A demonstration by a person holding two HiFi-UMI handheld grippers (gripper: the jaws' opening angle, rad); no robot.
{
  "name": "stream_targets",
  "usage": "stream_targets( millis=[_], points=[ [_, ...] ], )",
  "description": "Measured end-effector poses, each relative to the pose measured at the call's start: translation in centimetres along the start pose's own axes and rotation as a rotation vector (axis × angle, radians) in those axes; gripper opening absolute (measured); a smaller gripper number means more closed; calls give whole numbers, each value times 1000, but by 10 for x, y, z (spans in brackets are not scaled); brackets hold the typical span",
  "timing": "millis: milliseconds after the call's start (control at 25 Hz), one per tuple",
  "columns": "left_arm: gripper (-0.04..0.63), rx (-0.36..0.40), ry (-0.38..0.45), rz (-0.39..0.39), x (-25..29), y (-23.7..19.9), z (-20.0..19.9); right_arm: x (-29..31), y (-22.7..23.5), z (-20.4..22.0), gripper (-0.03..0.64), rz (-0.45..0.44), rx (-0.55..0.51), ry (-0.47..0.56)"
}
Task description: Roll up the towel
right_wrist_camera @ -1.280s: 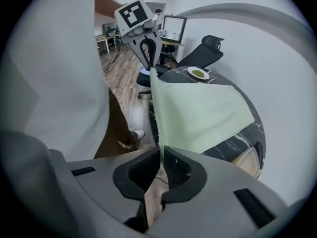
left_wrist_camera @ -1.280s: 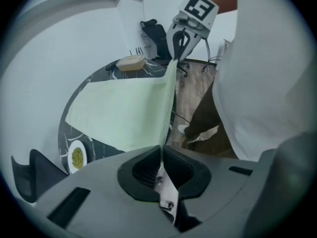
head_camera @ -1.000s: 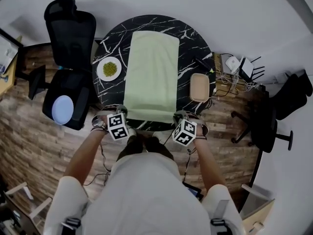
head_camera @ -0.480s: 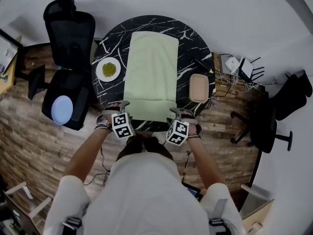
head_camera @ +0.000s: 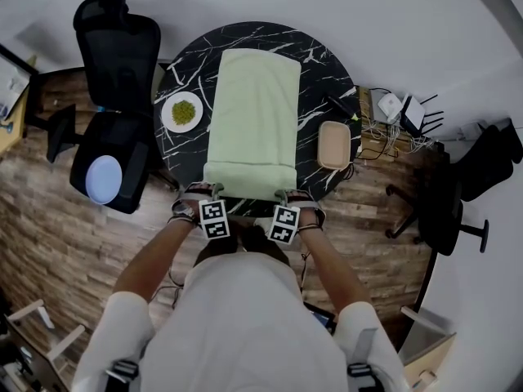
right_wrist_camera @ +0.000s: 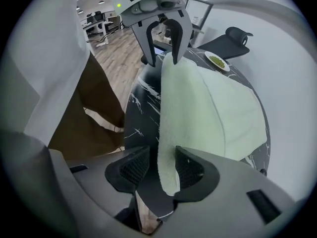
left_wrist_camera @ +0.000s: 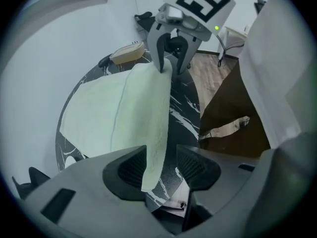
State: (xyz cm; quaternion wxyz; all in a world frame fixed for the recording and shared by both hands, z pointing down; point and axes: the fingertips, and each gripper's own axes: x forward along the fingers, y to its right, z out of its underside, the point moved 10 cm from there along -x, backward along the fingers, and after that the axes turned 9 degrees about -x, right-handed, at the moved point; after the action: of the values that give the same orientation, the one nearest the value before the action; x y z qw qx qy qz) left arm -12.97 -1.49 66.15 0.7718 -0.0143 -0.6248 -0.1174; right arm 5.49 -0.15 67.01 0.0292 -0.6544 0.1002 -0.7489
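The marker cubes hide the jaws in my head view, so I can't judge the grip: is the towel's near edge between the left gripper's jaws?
Observer: Yes. The towel edge hangs between the left gripper jaws, which have just been closing; it touches one pad, with a gap to the other.
Operator: And the right gripper?
Observer: Same: the edge stands between its jaws, also just closing, against one pad, not yet pinched.
Operator: Is that edge flat on the table?
Observer: No, it stands up as a raised fold from one gripper to the other.

Left tool (left_wrist_camera: 161,166), right tool (right_wrist_camera: 161,168) — jaws closing round towel (head_camera: 253,113).
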Motion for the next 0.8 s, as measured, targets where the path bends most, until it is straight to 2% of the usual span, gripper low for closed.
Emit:
stream_targets(
  millis=[160, 320, 360, 400, 440, 480, 600, 800],
  points=[
    [167, -22, -51, -8, 15, 2, 4, 8, 0, -1, 136, -12, 0, -15],
    [153, -32, -61, 13, 18, 0, 4, 9, 1, -1, 115, -20, 1, -17],
    [147, -28, -60, 16, 18, 0, 4, 9, 1, 0, 96, -10, 2, -15],
    [127, -24, -59, 12, 17, 1, 5, 8, 0, 0, 11, 6, 5, -14],
    [89, -20, -58, -2, 17, 1, 5, 7, 0, 1, 9, 22, 10, -13],
    [15, -16, -58, -17, 17, 1, 6, 6, 0, 1, 9, 32, 17, -11],
    [12, -23, -59, -19, 15, 2, 8, 3, -2, 2, 8, 38, 22, -5],
    [11, 7, -47, 3, 4, 9, 12, -6, -11, 1, 6, 16, 18, 13]
  ],
)
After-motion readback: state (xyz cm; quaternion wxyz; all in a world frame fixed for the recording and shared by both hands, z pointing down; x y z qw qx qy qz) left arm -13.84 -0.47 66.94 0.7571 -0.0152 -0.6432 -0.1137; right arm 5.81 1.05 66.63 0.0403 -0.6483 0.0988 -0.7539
